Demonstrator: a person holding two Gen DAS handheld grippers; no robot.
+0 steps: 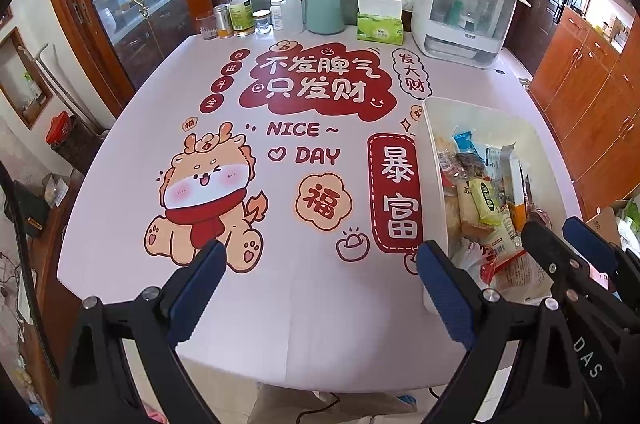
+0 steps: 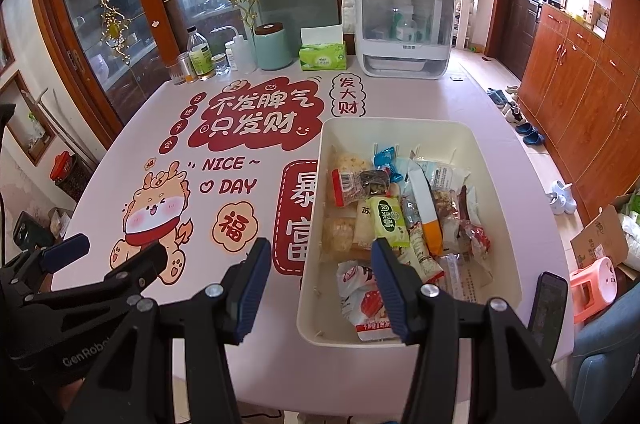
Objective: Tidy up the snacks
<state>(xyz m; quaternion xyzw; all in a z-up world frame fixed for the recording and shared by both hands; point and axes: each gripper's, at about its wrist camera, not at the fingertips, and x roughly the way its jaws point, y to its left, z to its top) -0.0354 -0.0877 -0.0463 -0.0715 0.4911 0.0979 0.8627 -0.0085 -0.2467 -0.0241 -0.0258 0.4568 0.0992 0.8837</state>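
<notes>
Apparently both hand-held grippers, left [image 1: 320,288] and right [image 2: 320,284], are held apart and empty because the snacks [image 2: 400,224] are gathered in the bin [image 2: 496,160] on the desk [image 2: 280,344].

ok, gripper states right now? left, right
Left gripper: open, holding nothing, over the table.
Right gripper: open, holding nothing, at the snack bin.
</notes>
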